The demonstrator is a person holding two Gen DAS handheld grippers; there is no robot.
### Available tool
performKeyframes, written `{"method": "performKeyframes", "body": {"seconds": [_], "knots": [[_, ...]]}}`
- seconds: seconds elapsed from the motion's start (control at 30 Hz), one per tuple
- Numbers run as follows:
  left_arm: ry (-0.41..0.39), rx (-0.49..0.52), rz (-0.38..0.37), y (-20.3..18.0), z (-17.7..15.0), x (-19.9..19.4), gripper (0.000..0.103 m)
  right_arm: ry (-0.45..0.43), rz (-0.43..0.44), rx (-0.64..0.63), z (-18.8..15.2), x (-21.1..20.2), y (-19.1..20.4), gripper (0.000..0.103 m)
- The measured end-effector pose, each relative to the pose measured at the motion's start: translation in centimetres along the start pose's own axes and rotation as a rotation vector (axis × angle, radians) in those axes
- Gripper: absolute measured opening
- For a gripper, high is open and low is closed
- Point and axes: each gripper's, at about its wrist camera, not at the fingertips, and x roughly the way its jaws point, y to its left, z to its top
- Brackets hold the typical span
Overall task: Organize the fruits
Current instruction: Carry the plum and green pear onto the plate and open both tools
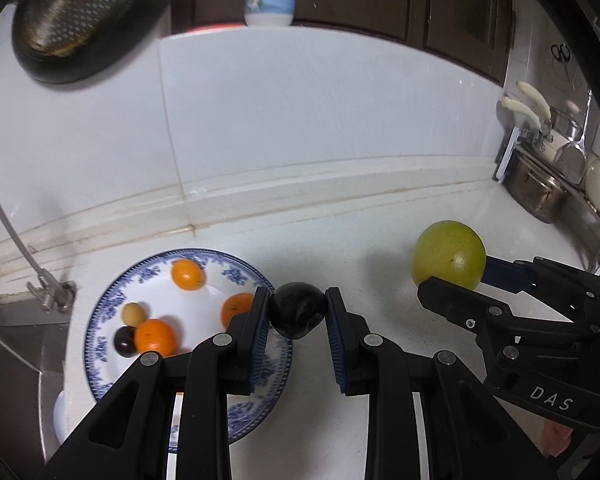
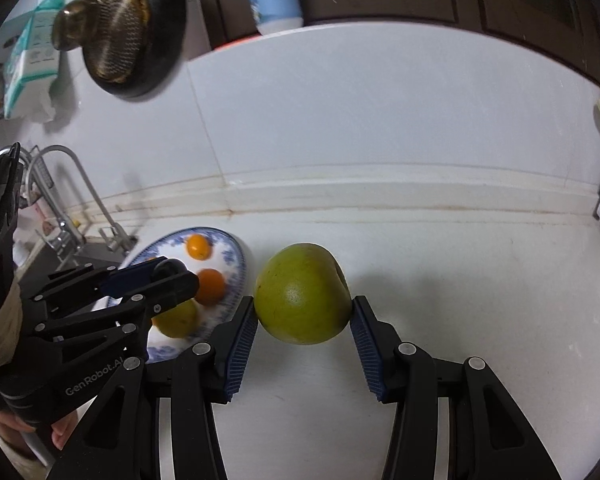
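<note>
Both grippers carry fruit beside the blue-patterned plate.

The left gripper (image 1: 297,312) is clamped on a dark plum (image 1: 297,315), held at the right rim of the plate (image 1: 100,320), which already holds three small oranges (image 1: 187,274), a pale round fruit and another dark one. The plate lies just to the left of this gripper, so it is the nearer of the two, and a short move leftward would likely bring the plum over the dish. The right gripper (image 2: 304,316) has its pads pressed on either side of a large green citrus (image 2: 302,294), over the white counter (image 2: 480,280) just right of the plate, with the left gripper between it and most of the dish.
</note>
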Motion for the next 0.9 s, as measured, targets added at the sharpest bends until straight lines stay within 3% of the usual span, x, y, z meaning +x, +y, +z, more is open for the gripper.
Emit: {"method": "performKeyframes", "body": {"seconds": [0.37,0.9], "knots": [[-0.056,-0.017,0.025,3.3,0.3,-3.3,0.027,-0.040,0.040,-0.040,1.4,-1.2,4.1,0.049],[-0.072,-0.027,0.071,9.1,0.0,-4.9,0.027,-0.047,0.084,-0.105,3.0,0.8,10.2,0.049]]}}
